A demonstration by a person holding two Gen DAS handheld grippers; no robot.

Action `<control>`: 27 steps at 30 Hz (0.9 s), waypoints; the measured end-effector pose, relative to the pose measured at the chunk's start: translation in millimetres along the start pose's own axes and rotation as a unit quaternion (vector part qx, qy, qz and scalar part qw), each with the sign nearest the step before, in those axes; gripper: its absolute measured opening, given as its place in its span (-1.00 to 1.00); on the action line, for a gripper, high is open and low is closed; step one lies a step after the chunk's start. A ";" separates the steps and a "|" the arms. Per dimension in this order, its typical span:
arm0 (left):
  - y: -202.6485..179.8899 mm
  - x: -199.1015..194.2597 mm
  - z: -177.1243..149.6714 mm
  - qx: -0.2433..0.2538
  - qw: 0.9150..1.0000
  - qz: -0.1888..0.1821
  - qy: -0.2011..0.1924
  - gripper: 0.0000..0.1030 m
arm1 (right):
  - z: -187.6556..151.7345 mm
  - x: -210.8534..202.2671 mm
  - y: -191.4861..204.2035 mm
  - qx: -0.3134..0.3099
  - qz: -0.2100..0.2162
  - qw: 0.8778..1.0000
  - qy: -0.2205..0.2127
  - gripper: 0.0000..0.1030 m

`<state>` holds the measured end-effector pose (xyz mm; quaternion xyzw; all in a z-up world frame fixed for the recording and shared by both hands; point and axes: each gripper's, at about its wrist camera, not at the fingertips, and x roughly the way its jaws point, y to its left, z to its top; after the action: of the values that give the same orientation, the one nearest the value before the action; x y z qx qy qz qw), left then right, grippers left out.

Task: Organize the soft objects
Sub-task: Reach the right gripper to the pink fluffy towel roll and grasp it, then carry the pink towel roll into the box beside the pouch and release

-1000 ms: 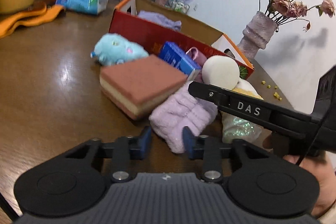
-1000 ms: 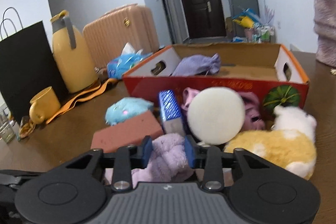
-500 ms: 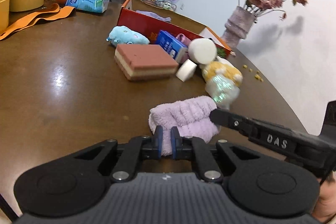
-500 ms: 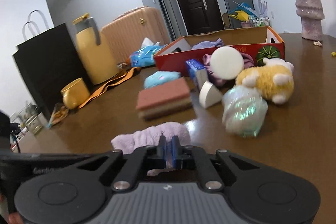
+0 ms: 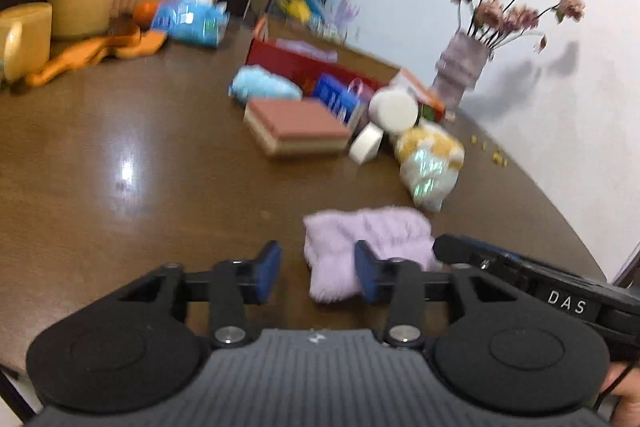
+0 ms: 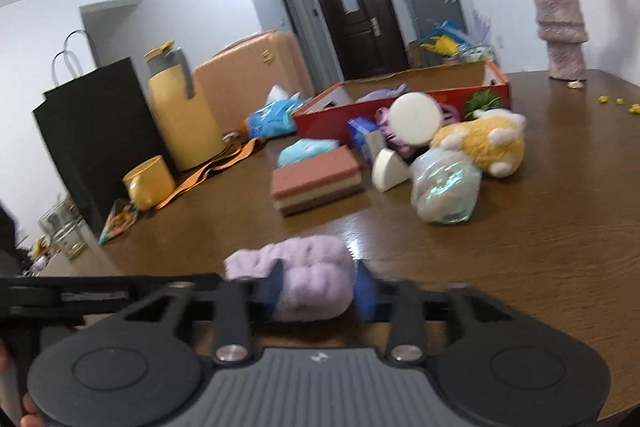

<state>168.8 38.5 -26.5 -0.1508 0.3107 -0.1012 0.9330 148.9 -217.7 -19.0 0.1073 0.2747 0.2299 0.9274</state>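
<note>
A fluffy lilac towel point(image 5: 360, 243) lies on the brown table near its front edge; it also shows in the right wrist view point(image 6: 304, 275). My left gripper point(image 5: 316, 277) is open, with one end of the towel between its blue pads. My right gripper point(image 6: 320, 289) is open, its pads either side of the towel's other end. Further back lies a pile of soft things: a pink sponge block point(image 6: 316, 179), a blue plush point(image 6: 306, 151), a yellow plush point(image 6: 486, 143), a clear bag point(image 6: 446, 187) and a white round pad point(image 6: 416, 115).
A red cardboard box point(image 6: 424, 95) with a lilac cloth inside stands behind the pile. A vase of dried flowers point(image 6: 562, 31) stands at the back right. A yellow jug point(image 6: 180, 115), yellow cup point(image 6: 148, 181), black paper bag point(image 6: 92, 135) and orange strap are at the left.
Both grippers were shut on the lilac towel half a second ago; both have opened now, and the towel rests on the table near the front edge, away from the pile.
</note>
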 end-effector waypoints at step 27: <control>-19.7 50.5 80.9 0.059 0.997 -0.047 -0.036 -0.67 | 65.9 44.8 -14.1 -0.003 0.032 0.999 -0.041 -0.58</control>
<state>256.0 23.5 14.2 -0.1140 0.2629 -0.1576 0.9450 224.2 -213.1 10.2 0.1225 0.2323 0.2553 0.9305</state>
